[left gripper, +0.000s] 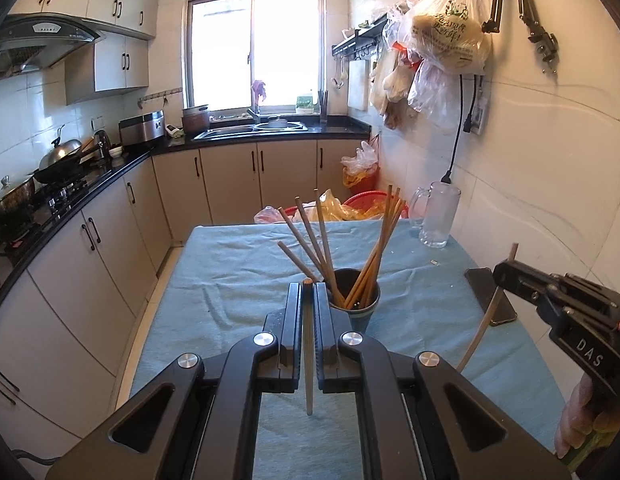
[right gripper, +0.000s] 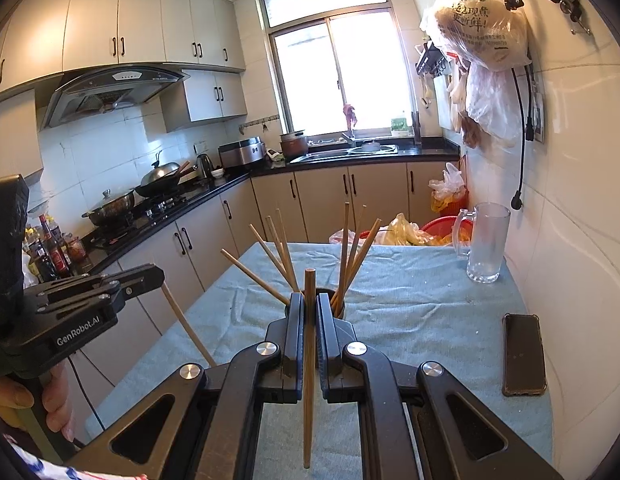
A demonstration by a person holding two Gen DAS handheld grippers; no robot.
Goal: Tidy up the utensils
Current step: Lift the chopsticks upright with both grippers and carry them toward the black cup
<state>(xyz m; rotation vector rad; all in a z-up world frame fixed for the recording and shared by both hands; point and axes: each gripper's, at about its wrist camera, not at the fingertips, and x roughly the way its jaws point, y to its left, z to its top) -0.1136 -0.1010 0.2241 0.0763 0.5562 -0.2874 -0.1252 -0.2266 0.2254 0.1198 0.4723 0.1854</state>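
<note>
Left claw (left gripper: 308,286): clamped on one pale chopstick (left gripper: 308,360).
Right claw (right gripper: 309,298): clamped on one brown chopstick (right gripper: 308,368).
Holder cup (left gripper: 360,304): mid-tabletop (left gripper: 229,264), holding splayed chopsticks (left gripper: 310,236).

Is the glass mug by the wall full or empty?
Empty. The glass mug stands upright on the blue cloth, see-through down to its base.

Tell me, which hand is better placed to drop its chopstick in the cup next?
Probably the left. Both grippers, left and right, are shut on a chopstick and face the cup. In the left view the cup's mouth shows open just beside the tips; in the right view the gripper hides most of it.
</note>
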